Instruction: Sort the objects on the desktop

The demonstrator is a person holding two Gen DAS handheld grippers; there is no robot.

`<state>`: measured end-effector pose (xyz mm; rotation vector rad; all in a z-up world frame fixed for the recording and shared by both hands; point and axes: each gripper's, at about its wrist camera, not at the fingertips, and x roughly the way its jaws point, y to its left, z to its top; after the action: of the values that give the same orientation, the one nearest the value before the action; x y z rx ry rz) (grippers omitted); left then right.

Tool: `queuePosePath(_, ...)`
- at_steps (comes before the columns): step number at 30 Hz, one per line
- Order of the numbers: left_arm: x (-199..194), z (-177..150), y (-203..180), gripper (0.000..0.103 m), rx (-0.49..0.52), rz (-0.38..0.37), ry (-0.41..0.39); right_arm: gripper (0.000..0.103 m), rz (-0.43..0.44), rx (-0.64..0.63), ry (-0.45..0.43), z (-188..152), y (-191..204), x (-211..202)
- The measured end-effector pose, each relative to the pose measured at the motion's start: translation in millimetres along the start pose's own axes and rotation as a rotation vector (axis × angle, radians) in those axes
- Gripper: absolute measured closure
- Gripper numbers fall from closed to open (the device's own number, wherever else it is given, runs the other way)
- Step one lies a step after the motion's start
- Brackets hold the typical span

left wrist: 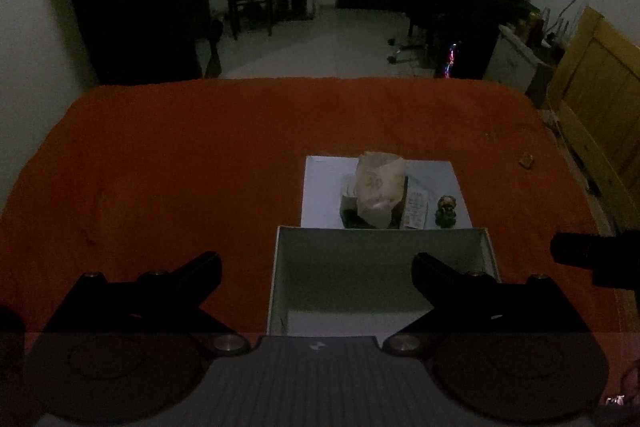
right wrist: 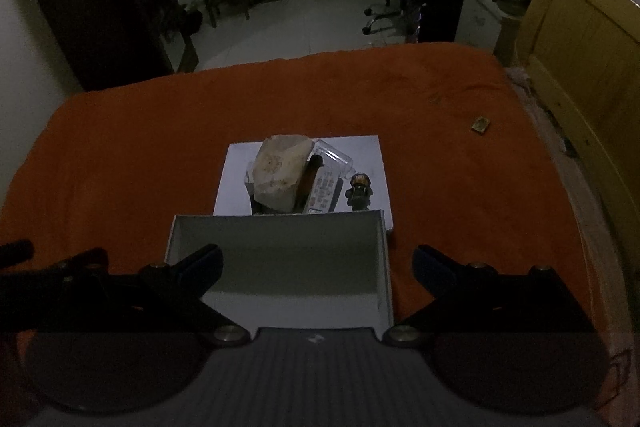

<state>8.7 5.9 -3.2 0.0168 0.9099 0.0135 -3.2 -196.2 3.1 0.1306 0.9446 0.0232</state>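
An open white box [left wrist: 380,247] [right wrist: 280,247] stands empty on the orange cloth, close in front of both grippers. Behind it a flat white lid [left wrist: 324,187] [right wrist: 236,179] carries a pale crumpled lump [left wrist: 378,187] [right wrist: 280,171], a white remote-like keypad [left wrist: 416,211] [right wrist: 324,191], a clear plastic case [right wrist: 336,157] and a small dark figurine [left wrist: 446,211] [right wrist: 360,191]. My left gripper [left wrist: 316,267] is open and empty, above the box's left wall. My right gripper [right wrist: 316,259] is open and empty, over the box.
The orange cloth [left wrist: 180,167] [right wrist: 140,147] covers the table. A small yellowish object [left wrist: 526,161] [right wrist: 481,125] lies far right on it. A yellow wooden panel [left wrist: 600,99] [right wrist: 580,47] stands to the right. The right gripper's body [left wrist: 592,255] shows at the left view's edge. Chairs and a desk stand beyond.
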Motion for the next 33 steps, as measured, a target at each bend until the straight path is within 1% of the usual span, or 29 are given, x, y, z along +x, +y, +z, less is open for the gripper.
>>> queuePosePath(6,4,-2,2,0.001,-0.007,-0.021,0.006,0.000,0.001,0.005,0.008,-1,-5,0)
queuePosePath(9,6,-2,1,0.001,0.009,-0.014,0.006,0.000,0.002,0.006,0.010,-1,-10,0)
queuePosePath(12,6,-3,-2,0.001,0.022,-0.024,0.006,0.000,0.011,0.012,0.018,1,-8,2)
queuePosePath(17,9,0,-1,0.001,0.002,-0.090,0.016,0.000,0.027,0.025,0.032,5,-5,6)
queuePosePath(20,11,1,3,0.001,-0.002,-0.080,0.014,0.000,0.039,0.035,0.040,7,-7,8)
queuePosePath(24,23,4,4,0.001,0.012,-0.038,0.045,0.000,0.093,0.039,-0.001,9,-12,7)
queuePosePath(27,30,7,9,0.001,0.010,-0.033,0.028,0.000,0.138,0.064,-0.039,11,-19,9)
queuePosePath(28,33,8,11,0.001,0.001,-0.034,0.030,0.000,0.138,0.071,-0.043,12,-20,11)
queuePosePath(30,38,8,16,0.001,-0.030,-0.065,0.041,0.000,0.137,0.085,-0.051,13,-22,15)
queuePosePath(32,42,9,20,0.001,-0.054,-0.096,0.057,0.000,0.124,0.073,-0.057,13,-23,18)
queuePosePath(33,45,9,20,0.001,-0.058,-0.099,0.058,0.000,0.115,0.064,-0.059,13,-22,19)
